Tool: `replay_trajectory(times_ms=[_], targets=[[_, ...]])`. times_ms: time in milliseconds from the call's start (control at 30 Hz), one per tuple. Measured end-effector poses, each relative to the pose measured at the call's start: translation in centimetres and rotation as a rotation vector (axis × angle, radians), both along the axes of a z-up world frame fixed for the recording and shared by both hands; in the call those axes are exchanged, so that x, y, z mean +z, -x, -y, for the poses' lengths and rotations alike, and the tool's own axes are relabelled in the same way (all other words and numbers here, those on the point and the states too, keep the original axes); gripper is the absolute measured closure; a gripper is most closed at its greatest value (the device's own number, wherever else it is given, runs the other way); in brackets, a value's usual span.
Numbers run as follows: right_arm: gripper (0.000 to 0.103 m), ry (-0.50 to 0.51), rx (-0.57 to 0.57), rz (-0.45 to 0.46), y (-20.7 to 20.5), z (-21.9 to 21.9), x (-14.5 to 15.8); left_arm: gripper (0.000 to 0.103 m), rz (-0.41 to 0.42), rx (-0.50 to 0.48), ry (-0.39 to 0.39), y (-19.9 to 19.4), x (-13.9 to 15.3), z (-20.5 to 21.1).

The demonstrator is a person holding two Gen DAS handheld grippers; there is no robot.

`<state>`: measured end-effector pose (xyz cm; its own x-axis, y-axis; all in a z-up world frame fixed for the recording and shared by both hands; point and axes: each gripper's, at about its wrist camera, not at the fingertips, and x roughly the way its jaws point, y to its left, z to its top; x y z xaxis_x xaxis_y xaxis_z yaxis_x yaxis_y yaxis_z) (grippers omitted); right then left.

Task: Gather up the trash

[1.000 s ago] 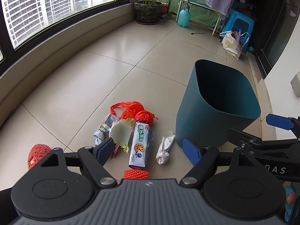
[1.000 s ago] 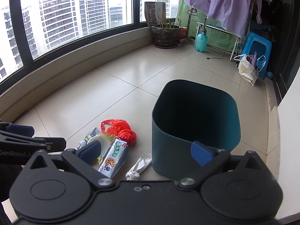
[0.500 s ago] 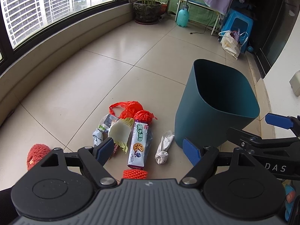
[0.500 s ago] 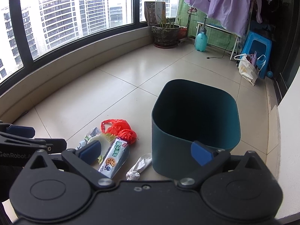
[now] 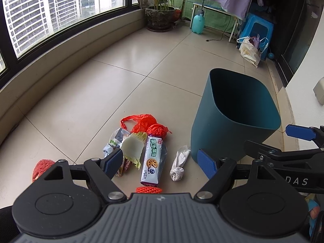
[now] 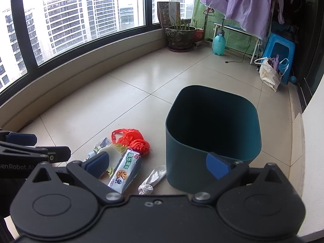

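Observation:
A dark teal bin [image 5: 232, 121] [image 6: 212, 133] stands open and upright on the tiled floor. Left of it lies a pile of trash: a biscuit packet [image 5: 152, 160] [image 6: 125, 171], a crumpled white tissue [image 5: 179, 163] [image 6: 151, 180], a red plastic bag [image 5: 149, 124] [image 6: 132, 137], a cabbage leaf [image 5: 131, 149], a crinkled wrapper [image 5: 113, 141] and orange foam nets [image 5: 41, 167]. My left gripper [image 5: 160, 162] hovers open above the pile, holding nothing. My right gripper [image 6: 158, 163] hangs open before the bin and tissue, also empty.
A curved window ledge [image 5: 60, 60] runs along the left. At the back stand a plant pot [image 5: 160, 18], a teal spray bottle [image 5: 198, 23], a blue stool [image 5: 257, 28], a white bag [image 5: 249, 50] and hanging purple laundry [image 6: 243, 2]. A white wall [image 5: 305, 85] is on the right.
Both grippers have barely shifted; the left view has edged slightly closer to the trash pile. Nothing was grasped or released.

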<state>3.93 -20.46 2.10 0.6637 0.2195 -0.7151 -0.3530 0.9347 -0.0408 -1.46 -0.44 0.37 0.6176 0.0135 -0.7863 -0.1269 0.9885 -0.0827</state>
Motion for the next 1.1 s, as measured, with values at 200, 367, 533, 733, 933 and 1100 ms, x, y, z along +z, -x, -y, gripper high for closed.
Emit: replay_trajectory(times_ms=[200, 367, 533, 733, 933, 1100], targets=[[0.001, -0.008, 0.004, 0.001, 0.3, 0.3, 0.3, 0.023, -0.012, 0.006, 0.007, 0.5, -0.1, 0.0], [0.001, -0.011, -0.005, 0.01, 0.4, 0.5, 0.3, 0.023, -0.011, 0.001, 0.012, 1.1, -0.1, 0.1], [0.001, -0.031, 0.004, -0.02, 0.4, 0.7, 0.2, 0.023, -0.004, 0.004, 0.015, 1.3, 0.1, 0.1], [0.004, -0.044, 0.003, -0.056, 0.2, 0.8, -0.1, 0.023, -0.008, 0.008, 0.016, 1.4, 0.0, 0.0], [0.004, -0.067, -0.071, -0.06, -1.9, 3.0, 1.4, 0.023, -0.025, 0.018, 0.017, 1.0, -0.4, -0.2], [0.004, 0.003, -0.157, -0.014, -5.4, 5.9, 2.7, 0.023, -0.052, 0.035, 0.009, 0.1, -1.3, -0.6]])
